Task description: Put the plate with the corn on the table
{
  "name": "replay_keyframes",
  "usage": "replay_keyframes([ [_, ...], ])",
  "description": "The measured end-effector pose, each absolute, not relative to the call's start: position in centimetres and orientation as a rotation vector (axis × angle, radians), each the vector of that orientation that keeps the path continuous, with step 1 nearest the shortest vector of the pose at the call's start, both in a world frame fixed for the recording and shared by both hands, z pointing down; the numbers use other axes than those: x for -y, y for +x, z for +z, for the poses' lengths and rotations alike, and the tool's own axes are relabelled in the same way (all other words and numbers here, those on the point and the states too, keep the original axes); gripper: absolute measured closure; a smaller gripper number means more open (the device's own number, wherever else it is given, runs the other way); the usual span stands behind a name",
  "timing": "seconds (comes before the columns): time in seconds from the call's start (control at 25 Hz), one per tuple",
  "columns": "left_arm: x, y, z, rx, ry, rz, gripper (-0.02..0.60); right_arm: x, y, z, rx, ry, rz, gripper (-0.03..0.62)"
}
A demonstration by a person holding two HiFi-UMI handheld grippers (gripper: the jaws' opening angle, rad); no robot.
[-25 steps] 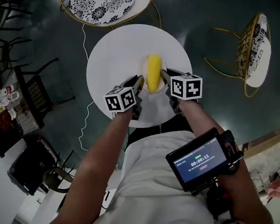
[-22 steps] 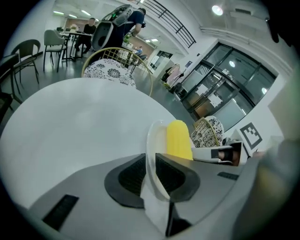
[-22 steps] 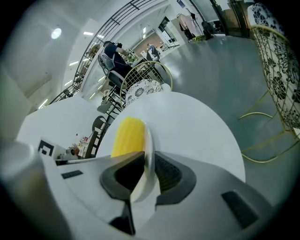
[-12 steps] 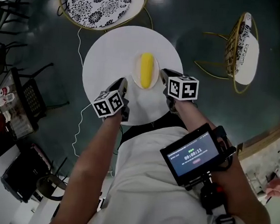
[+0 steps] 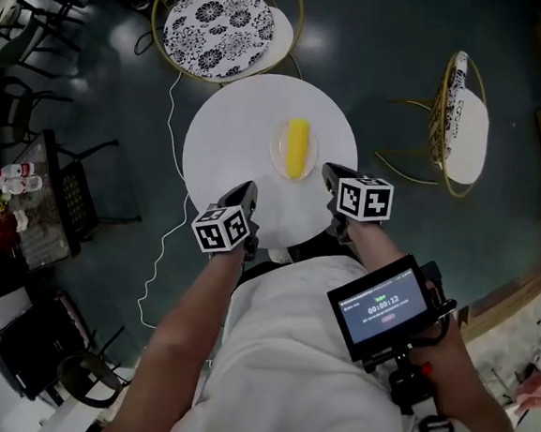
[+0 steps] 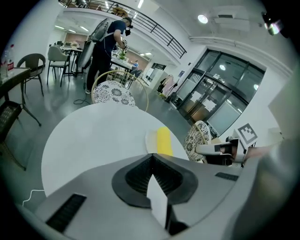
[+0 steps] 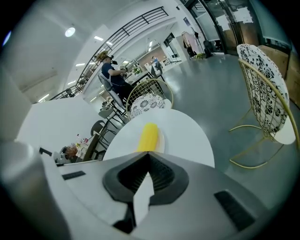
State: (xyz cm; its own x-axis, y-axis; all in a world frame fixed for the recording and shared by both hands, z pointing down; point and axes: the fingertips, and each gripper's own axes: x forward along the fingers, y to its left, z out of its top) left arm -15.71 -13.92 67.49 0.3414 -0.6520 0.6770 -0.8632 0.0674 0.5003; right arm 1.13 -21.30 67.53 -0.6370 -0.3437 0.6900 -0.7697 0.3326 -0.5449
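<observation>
Resting on the round white table: small pale plate, a little past centre, with the yellow corn lying lengthwise along it, pointing away from the person. Plate sits flat, all of it on the tabletop. Task looks complete as things lie.

Left gripper hovers at the near edge of the table, jaws clenched tip to tip, nothing between them. Right gripper also at the near edge, jaws pressed together, empty. Both well apart from the plate, one to each side of it.

Handling, judged by looks only:
- Plate seems shallow, stiff and smooth-rimmed; probably light. A thin rim gives the jaws little to bite on and may slip.
- Corn is round and loose on the plate. Any sideways tilt would likely roll it off.
- Best hold, were it lifted again: opposite rim edges, left and right of the corn, one gripper each, kept level.

Patterned chair stands beyond the table.
</observation>
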Motion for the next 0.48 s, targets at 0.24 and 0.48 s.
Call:
replay_keyframes([
  [0.24, 11.1, -16.5, 63.3, 1.405, 1.712, 0.155, 0.575, 18.2, 0.8, 64.0, 2.227, 0.975, 1.217, 0.586],
  [0.48, 7.8, -16.8, 60.0, 1.37, 1.795, 0.088, 0.575, 15.5, 0.3, 60.2, 2.303, 0.973, 1.156, 0.587],
])
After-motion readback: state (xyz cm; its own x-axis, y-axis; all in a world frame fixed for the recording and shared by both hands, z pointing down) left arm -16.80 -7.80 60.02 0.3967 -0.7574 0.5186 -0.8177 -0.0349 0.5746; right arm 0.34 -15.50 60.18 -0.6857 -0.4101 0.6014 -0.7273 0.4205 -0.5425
